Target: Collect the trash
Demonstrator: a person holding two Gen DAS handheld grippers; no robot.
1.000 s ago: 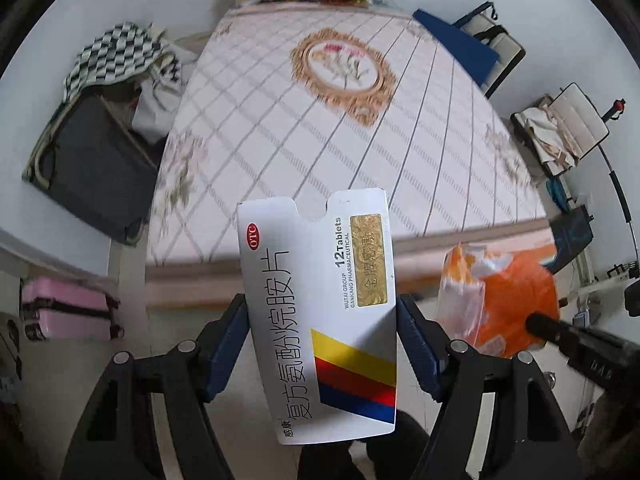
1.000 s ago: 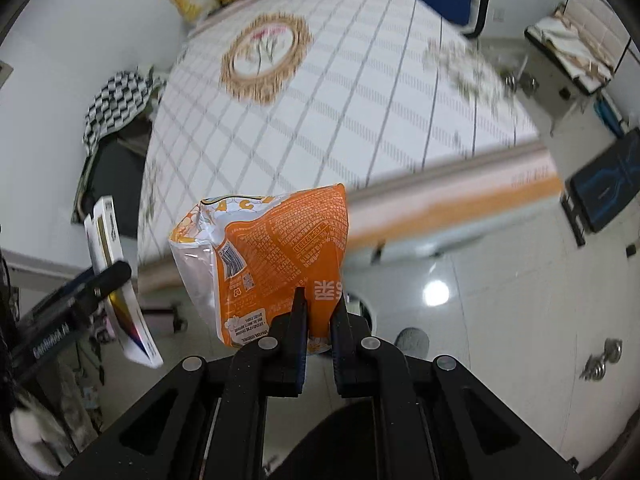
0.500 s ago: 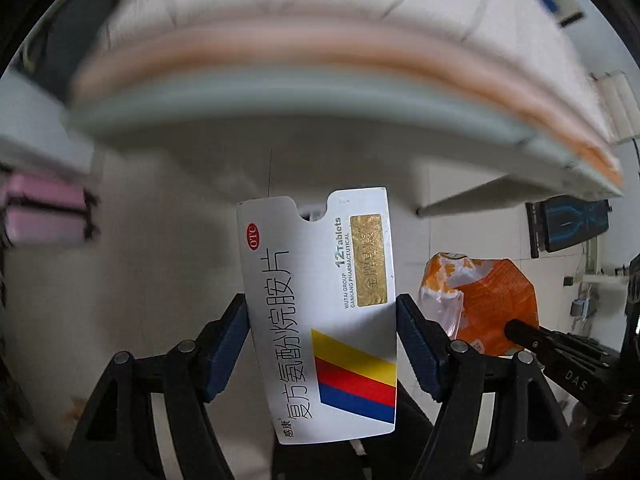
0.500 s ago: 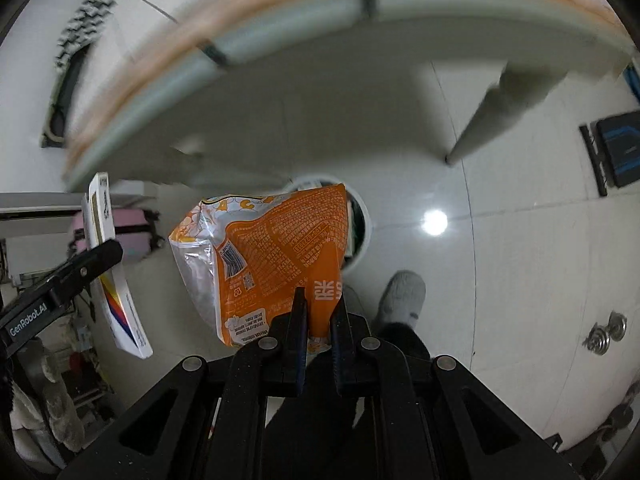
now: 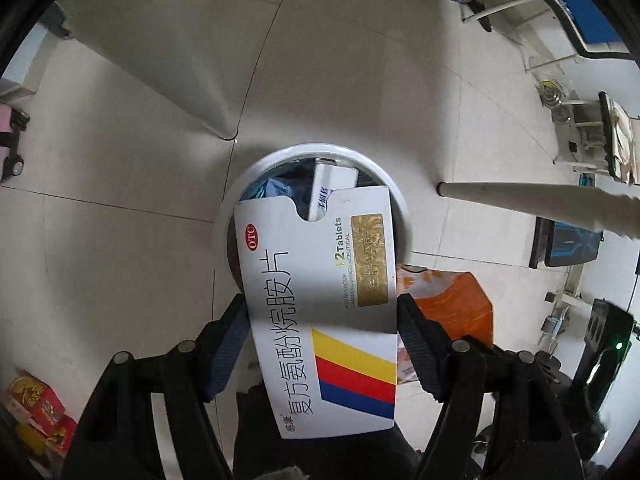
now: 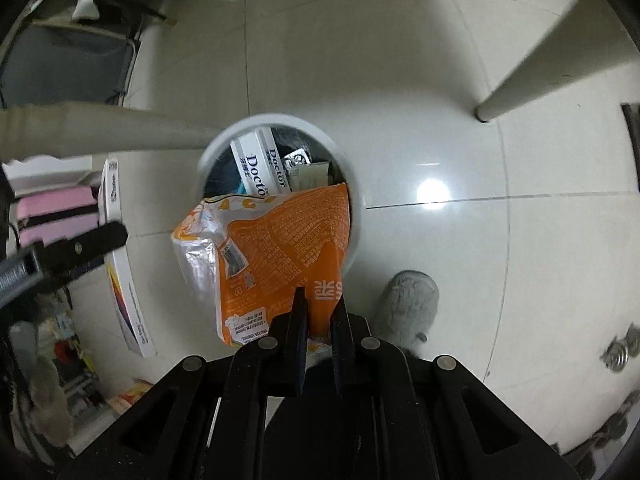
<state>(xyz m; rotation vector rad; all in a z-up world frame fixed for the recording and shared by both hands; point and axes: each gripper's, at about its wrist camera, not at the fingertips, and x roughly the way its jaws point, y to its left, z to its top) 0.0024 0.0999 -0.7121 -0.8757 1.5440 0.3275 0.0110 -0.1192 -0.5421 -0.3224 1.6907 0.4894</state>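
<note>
My left gripper [image 5: 322,304] holds a flat white medicine box [image 5: 320,300] with yellow, red and blue stripes; the pads press its two long edges while the jaws are opening. The box hangs right over a round white trash bin [image 5: 256,168] on the floor. An orange snack bag [image 6: 280,248] is pinched at its lower edge by my right gripper [image 6: 318,296], which is shut on it. It hangs over the near side of the bin's rim [image 6: 348,164]. Inside the bin lie a white "Doctor" box [image 6: 260,168] and other wrappers. In the right wrist view the medicine box [image 6: 120,280] shows edge-on at the left.
Cream table legs [image 5: 208,80] [image 5: 540,200] stand beside the bin. A person's grey slipper [image 6: 412,304] rests on the tiles to the bin's right. A pink suitcase [image 6: 56,216] stands at the far left, red boxes [image 5: 36,408] at the lower left, clutter along the walls.
Both grippers have dropped from above the patterned table top to just over the bin on the floor, tilting downward. Each still carries its item.
</note>
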